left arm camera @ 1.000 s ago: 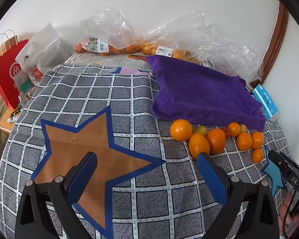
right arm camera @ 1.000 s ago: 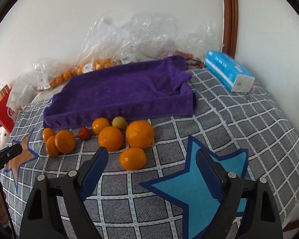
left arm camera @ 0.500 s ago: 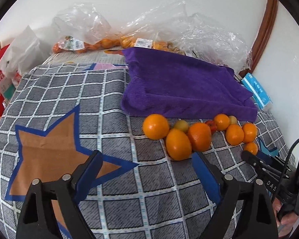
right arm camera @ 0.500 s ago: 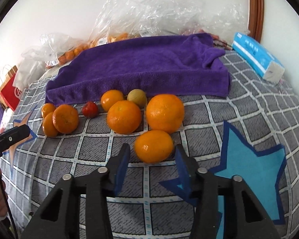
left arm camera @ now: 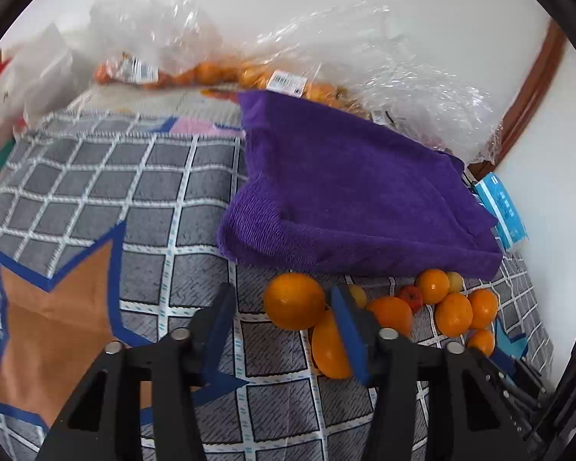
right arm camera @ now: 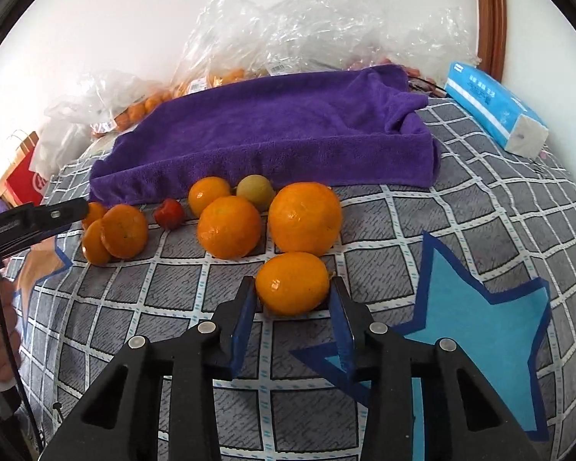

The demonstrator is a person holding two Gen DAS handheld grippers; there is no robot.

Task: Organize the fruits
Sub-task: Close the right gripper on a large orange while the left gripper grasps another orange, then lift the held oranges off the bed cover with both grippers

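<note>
- The right tool (right arm camera: 292, 284) is clenched on a small orange (right arm camera: 288, 292). One blue pad lies against each side of it, near its widest part. The fruit rests on the checked cover (right arm camera: 196, 284), right at the fingertips.
- Just beyond this tool's tips stands a larger orange (right arm camera: 305, 217), very near the held one or perhaps touching it. I think the lift should go straight up, so the neighbour is not rolled away.
- The squeeze should stay soft. The skin is smooth and round, so I judge that a hard pinch could push the fruit forward out of the pads.
- The left tool (left arm camera: 282, 292) is closing its jaws. A big orange (left arm camera: 293, 301) stands between the tips, but it is nearer the right finger, and a gap shows on the left side. It is not gripped yet.
- An oval orange (left arm camera: 324, 345) lies half hidden behind this tool's right finger. I would shift the tool a little to its right before it shuts, so both pads meet only the big orange.
- The purple towel (left arm camera: 345, 184) lies just beyond the fruit row, ahead of both tools. It looks like the probable place to put the fruit.
</note>
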